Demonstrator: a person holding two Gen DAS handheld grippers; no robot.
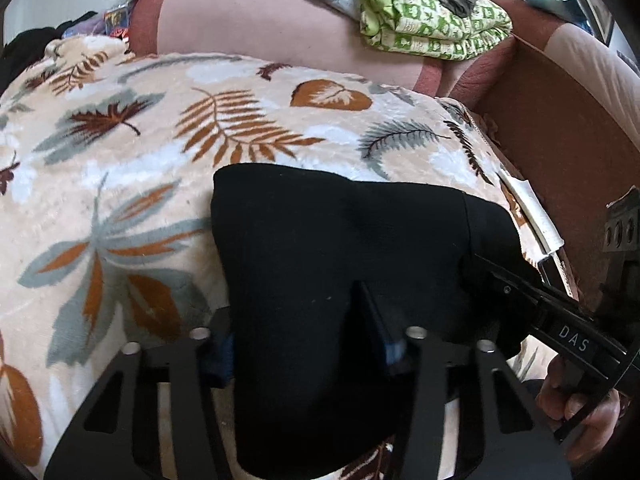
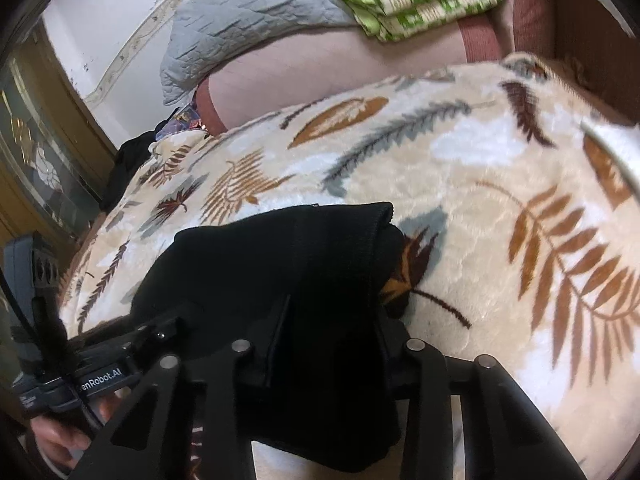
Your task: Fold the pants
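Black pants point(image 1: 340, 248) soft, limp; both grippers, left point(image 1: 308, 344) and right point(image 2: 328, 356), pinch near hem edge, leaf-print blanket point(image 1: 140, 152) beneath.

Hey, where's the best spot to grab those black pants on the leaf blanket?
Grip the black pants by the thick near edge, coming in low from the front. The bundle lies folded and bulky on the leaf blanket, and that near edge already sits between each tool's fingers.

Cream leaf-print fleece blanket point(image 1: 168, 128) spread across the bed; grey quilt point(image 2: 240, 20), green-and-white patterned cloth point(image 1: 432, 20) behind it
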